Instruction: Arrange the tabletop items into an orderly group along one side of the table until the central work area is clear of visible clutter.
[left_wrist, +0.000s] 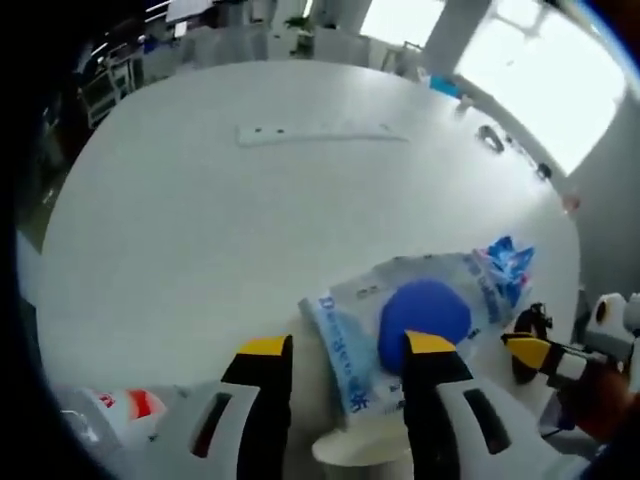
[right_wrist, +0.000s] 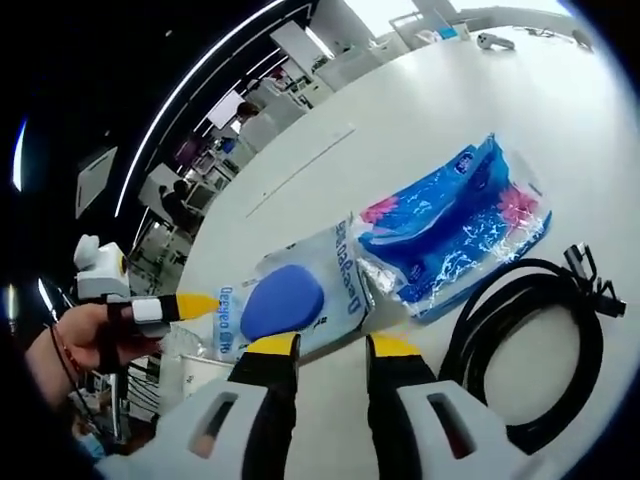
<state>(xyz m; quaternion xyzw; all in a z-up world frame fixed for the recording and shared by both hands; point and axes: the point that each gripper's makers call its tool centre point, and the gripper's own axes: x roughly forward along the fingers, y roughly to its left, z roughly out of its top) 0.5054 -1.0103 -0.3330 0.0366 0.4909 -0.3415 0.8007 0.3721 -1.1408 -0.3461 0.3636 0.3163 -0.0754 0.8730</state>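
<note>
On the white desk (left_wrist: 200, 200) a clear bag with blue print and a round blue thing inside (left_wrist: 420, 315) lies near the close edge, just in front of the left tongs (left_wrist: 345, 350). The left tongs are open, with a gap between the two yellow-tipped jaws, and they hold nothing; the bag's corner lies just beyond the right jaw. In the right gripper view the same clear bag (right_wrist: 285, 300) lies ahead of the right tongs (right_wrist: 335, 350), which are also open and empty, hovering just beside the bag's near edge. Next to this bag, touching it or slightly overlapping it, lies a blue and pink packet (right_wrist: 455, 225). A coiled black cable (right_wrist: 535, 345) rests on the desk just beside the packet, toward the near edge. The left tongs enter this view from the left, held by a hand (right_wrist: 85, 340). A small white cup (left_wrist: 360, 450) stands under the left jaws, and a white packet with red marks (left_wrist: 125, 410) lies at the near left edge. A long pale strip (left_wrist: 320, 132) lies far across the desk.
</note>
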